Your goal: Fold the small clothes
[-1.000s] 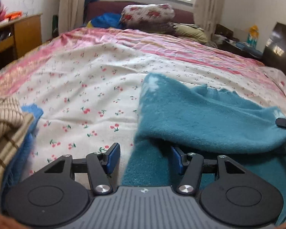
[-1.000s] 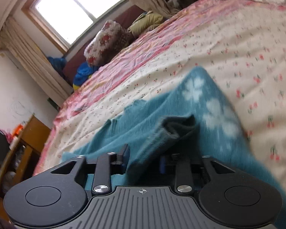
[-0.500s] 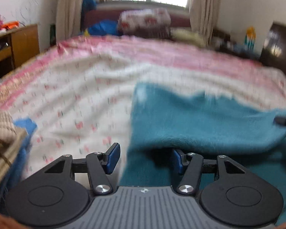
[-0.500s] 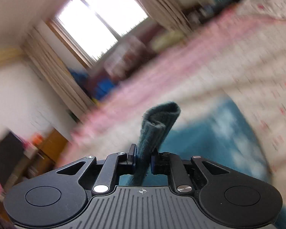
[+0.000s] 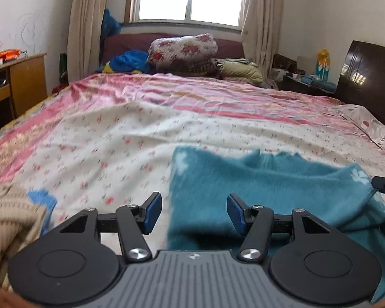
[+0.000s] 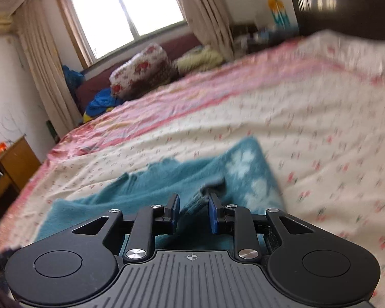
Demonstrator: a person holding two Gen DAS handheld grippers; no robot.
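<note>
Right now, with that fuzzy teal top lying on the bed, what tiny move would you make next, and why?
Probably close the left gripper on the near edge of the teal top. Its fingers stand wide open with that edge between them, gripping nothing. The right gripper has the other edge between its fingers with gaps either side, so I would close it too, then lift both.
</note>
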